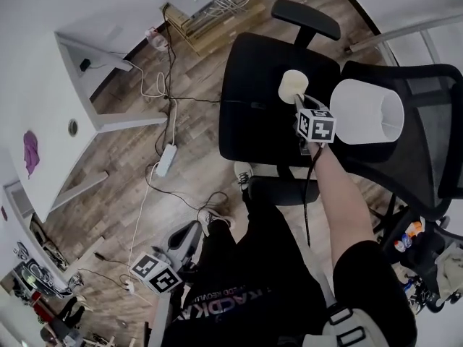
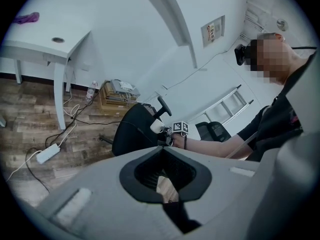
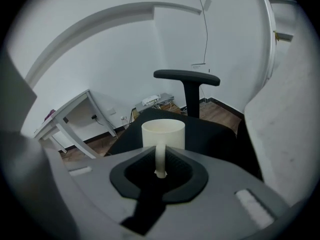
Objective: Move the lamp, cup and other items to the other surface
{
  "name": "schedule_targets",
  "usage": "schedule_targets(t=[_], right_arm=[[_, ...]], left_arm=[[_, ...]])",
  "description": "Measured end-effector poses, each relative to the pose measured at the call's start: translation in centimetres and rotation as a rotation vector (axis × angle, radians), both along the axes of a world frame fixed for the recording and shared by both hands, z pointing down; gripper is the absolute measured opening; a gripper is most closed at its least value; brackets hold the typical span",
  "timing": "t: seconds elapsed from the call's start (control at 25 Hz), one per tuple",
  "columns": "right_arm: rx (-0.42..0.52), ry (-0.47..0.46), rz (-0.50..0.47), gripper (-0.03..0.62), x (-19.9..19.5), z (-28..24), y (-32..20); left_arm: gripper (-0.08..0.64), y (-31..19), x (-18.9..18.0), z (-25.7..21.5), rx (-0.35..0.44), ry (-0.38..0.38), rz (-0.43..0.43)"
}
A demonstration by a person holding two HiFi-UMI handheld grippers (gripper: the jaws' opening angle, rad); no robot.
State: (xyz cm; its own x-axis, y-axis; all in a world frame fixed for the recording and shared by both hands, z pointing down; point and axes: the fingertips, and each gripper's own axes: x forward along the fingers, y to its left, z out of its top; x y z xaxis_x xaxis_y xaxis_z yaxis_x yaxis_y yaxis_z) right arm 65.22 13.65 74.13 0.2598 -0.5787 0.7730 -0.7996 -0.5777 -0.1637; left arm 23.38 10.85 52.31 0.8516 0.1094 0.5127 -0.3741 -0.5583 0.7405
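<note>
- Head view: the right gripper (image 1: 302, 104), marker cube uppermost, holds a cream cup (image 1: 292, 85) upright over the seat of a black office chair (image 1: 253, 114). Whether the cup touches the seat cannot be told.
- Right gripper view: the fingers are pinched narrow on the cup's handle, with the cup's body standing just beyond them.
- The lamp (image 1: 365, 110) lies with its white shade on its side against the chair's mesh back, just beside the right gripper's cube.
- One armrest (image 1: 307, 16) stands beyond the cup, and a second sits near the person's knees.
- The left gripper (image 1: 187, 238) hangs low by the person's leg, well apart from the chair. In the left gripper view its fingers are drawn together with nothing between them, and only a sliver of wood floor shows through.
- A white bench (image 1: 43, 107) with a purple cloth (image 1: 30, 150) on it stands at the left, well apart from the chair.
- A power strip (image 1: 166, 159) and loose cables trail over the wood floor between the bench and the chair.
- A wooden crate (image 1: 210, 13) topped with more cables sits by the wall.
- Both marker cubes carry black-and-white square patterns. White lettering on the person's dark top runs upside down and is not legible. A small wall notice (image 2: 213, 31) is too small to read.
</note>
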Motion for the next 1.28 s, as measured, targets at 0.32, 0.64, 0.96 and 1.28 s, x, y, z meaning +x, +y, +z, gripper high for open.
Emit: schedule_targets(t=[0.32,0.64,0.96,1.28], right_arm=[[-0.036,-0.019,0.009,0.049,0.6,4.1,-0.2],[-0.037,-0.022,-0.009,0.049,0.2,4.7,-0.1],[-0.072,-0.08,-0.001,0.057,-0.2,5.0,0.7],[-0.154,-0.144,0.02,0.078,-1.7,5.3,3.0]], left_arm=[[0.003,0.6,-1.0,2.2,-0.054,-0.061,-0.022],[0.003,0.5,-0.5,2.6,-0.068,-0.063,-0.01],[0.003,0.9,-0.2,2.1,-0.069,-0.028,0.002],[0.003,0.9,-1.9,1.6,-0.051,0.017,-0.032]])
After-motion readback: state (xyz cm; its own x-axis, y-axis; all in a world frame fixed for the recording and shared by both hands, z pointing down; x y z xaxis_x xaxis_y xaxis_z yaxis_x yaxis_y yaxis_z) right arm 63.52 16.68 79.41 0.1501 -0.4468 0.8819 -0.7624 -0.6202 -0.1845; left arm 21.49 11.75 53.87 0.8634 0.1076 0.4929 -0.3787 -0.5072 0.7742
